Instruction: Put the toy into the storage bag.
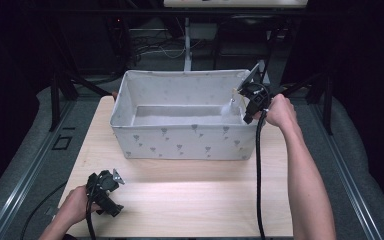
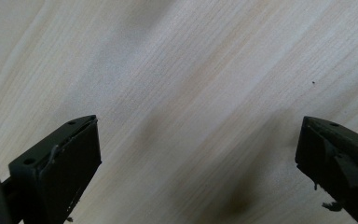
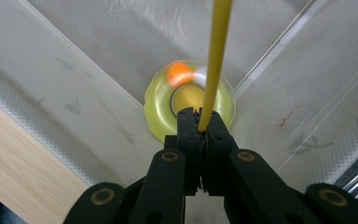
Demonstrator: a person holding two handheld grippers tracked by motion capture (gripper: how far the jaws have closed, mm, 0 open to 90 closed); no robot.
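No readable text, brand, number or sign is showing in any view. The fabric box [image 1: 180,140] is carrying only a scattered print of small grey shapes, not letters. The wooden table [image 1: 190,200] is showing nothing but plain grain.

The right gripper [image 3: 200,122] is held above the far right corner of the fabric bin [image 1: 180,142], a stick [image 3: 216,56] clamped between its jaws, a ring toy [image 3: 189,100] seen just beyond them, inside the bin.
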